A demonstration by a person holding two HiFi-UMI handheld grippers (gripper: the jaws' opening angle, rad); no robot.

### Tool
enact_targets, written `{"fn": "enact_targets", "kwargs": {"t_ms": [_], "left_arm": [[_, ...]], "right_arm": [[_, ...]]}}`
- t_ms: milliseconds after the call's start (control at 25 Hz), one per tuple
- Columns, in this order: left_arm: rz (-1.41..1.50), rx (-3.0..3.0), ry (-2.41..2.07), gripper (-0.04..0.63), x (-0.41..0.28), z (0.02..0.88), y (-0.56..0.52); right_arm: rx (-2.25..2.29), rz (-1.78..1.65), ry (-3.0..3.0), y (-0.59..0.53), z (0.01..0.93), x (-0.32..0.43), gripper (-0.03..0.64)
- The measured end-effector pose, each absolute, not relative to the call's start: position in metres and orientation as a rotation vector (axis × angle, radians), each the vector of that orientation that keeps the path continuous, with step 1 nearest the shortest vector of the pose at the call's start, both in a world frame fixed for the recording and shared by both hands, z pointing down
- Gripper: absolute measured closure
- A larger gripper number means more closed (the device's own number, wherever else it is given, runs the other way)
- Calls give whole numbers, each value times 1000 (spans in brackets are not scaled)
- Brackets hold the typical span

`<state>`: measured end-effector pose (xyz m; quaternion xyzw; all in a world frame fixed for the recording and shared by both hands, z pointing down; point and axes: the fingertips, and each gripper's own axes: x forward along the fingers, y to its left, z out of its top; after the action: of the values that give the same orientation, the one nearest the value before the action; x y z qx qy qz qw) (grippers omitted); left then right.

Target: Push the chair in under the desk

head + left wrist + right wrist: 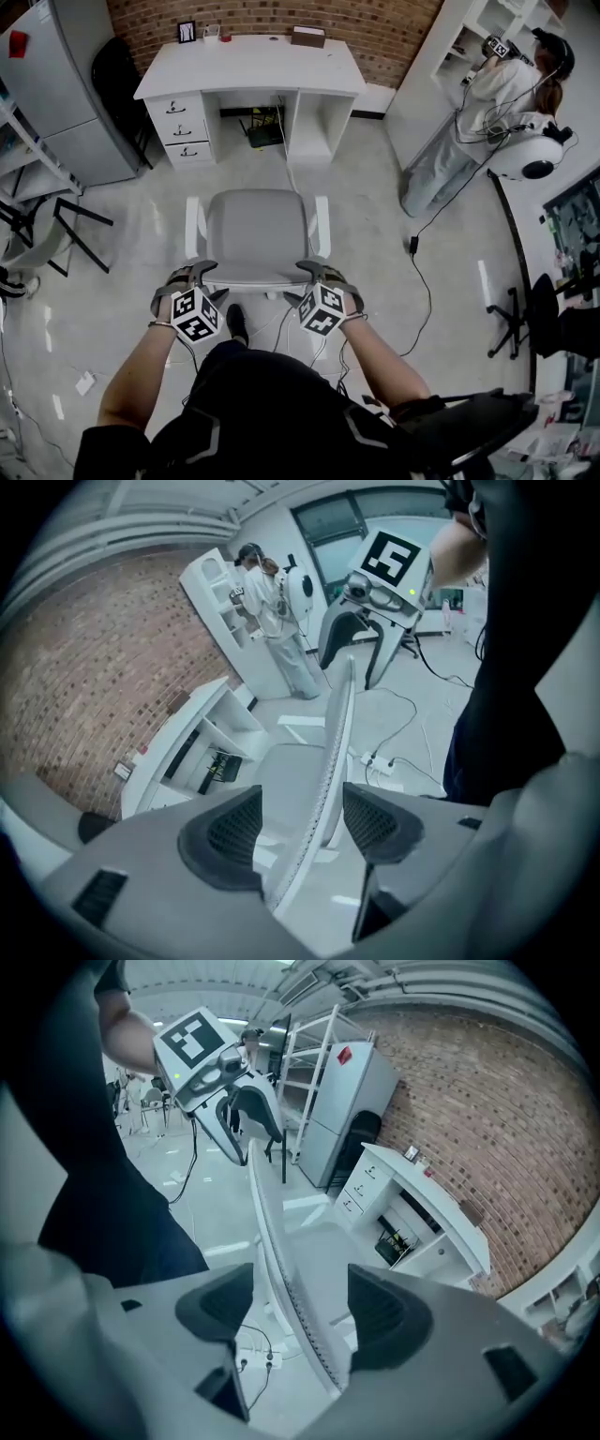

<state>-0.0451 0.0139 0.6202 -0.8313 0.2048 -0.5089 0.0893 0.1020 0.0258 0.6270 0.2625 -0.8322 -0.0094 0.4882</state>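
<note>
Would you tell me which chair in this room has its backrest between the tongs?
The light grey chair facing the white desk: its backrest top sits inside the open left tongs and right tongs. The black chairs stand aside.

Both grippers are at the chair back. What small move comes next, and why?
Probably close both jaws: the left gripper and right gripper straddle the thin backrest edge of the pale grey chair, pads not touching it, and the white desk stands ahead.

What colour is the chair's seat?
The chair seat is light grey; the head view shows it best.
</note>
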Motion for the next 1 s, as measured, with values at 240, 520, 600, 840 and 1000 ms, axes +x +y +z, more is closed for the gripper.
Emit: {"fn": "enact_targets", "kwargs": {"t_ms": [240,520,600,840,1000], "left_arm": [[-1578,-2514,536,331,-45,654,8],[-1749,-2341,426,371,-65,683,8],[-1759,-2336,424,437,-65,682,5],[-1822,-2225,322,485,-67,689,7],[-1810,-2211,346,483,-68,687,-2]], "right_arm": [[561,-66,-1939,15,655,98,331],[477,-150,-1882,16,674,91,394],[473,-129,-1882,16,677,91,420],[425,-111,-1862,18,687,89,462],[399,-147,-1855,11,688,88,483]]}}
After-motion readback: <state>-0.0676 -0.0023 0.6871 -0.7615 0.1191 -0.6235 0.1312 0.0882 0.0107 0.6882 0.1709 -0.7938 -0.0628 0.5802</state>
